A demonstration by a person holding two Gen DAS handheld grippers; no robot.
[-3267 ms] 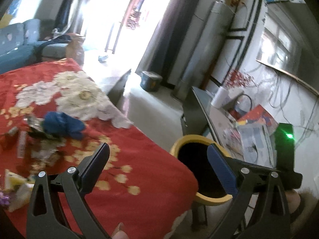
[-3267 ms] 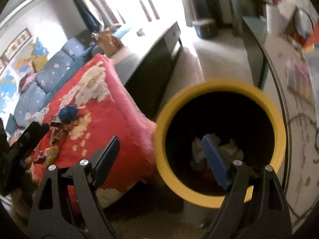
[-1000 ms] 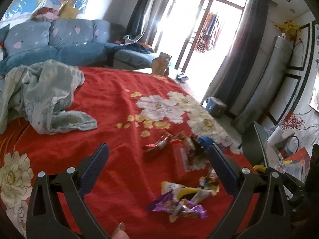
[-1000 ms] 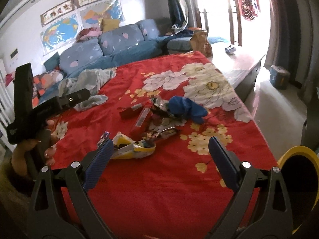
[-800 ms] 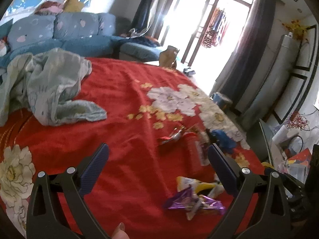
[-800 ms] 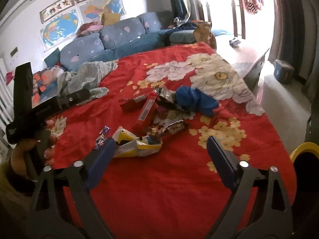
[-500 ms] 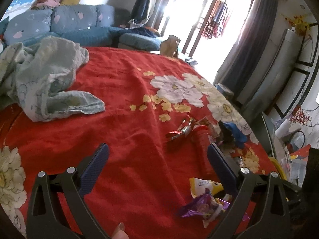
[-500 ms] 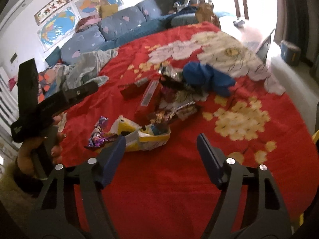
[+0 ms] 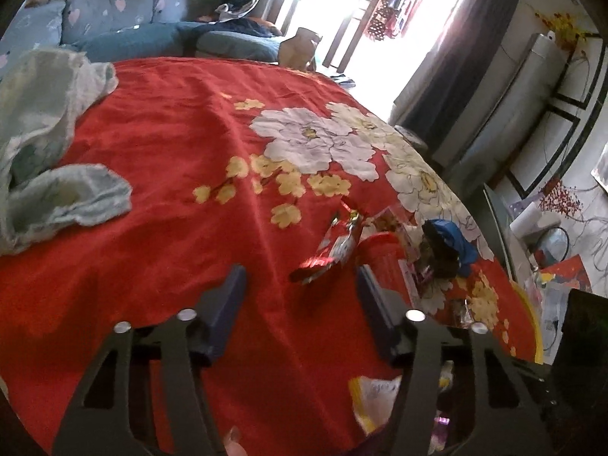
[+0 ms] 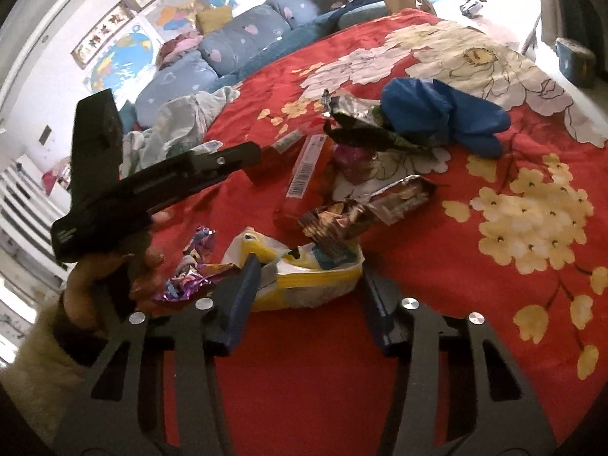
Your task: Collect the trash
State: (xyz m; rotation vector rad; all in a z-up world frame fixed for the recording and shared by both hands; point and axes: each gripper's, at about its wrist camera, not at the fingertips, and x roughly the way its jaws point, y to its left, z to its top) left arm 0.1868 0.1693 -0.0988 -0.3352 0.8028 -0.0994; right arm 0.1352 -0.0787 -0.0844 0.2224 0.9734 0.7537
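Litter lies in a heap on the red floral cover (image 9: pixel 171 152). My left gripper (image 9: pixel 300 296) hovers low over the cover with its jaws closing; the near end of a shiny red wrapper (image 9: pixel 326 254) lies between the fingertips, untouched. My right gripper (image 10: pixel 311 277) is also closing, with a yellow-and-white bag (image 10: pixel 304 285) between its fingers; I see no firm pinch. Around it lie a purple wrapper (image 10: pixel 190 269), a red barcoded pack (image 10: pixel 304 174), a brown snack wrapper (image 10: pixel 364 209) and a blue glove (image 10: pixel 440 117). The left gripper (image 10: pixel 250 155) shows in the right wrist view too.
A hand (image 10: pixel 110 266) holds the left gripper's handle beside the purple wrapper. A pale green cloth (image 9: pixel 45 133) lies bunched at the cover's left. The yellow bin rim (image 9: pixel 532 319) peeks past the cover's right edge. A blue sofa (image 9: pixel 133 19) stands behind.
Both grippers have come down and closer to the litter, and their jaws have narrowed. The yellow bag now sits between the right fingers, the red wrapper's end between the left fingertips.
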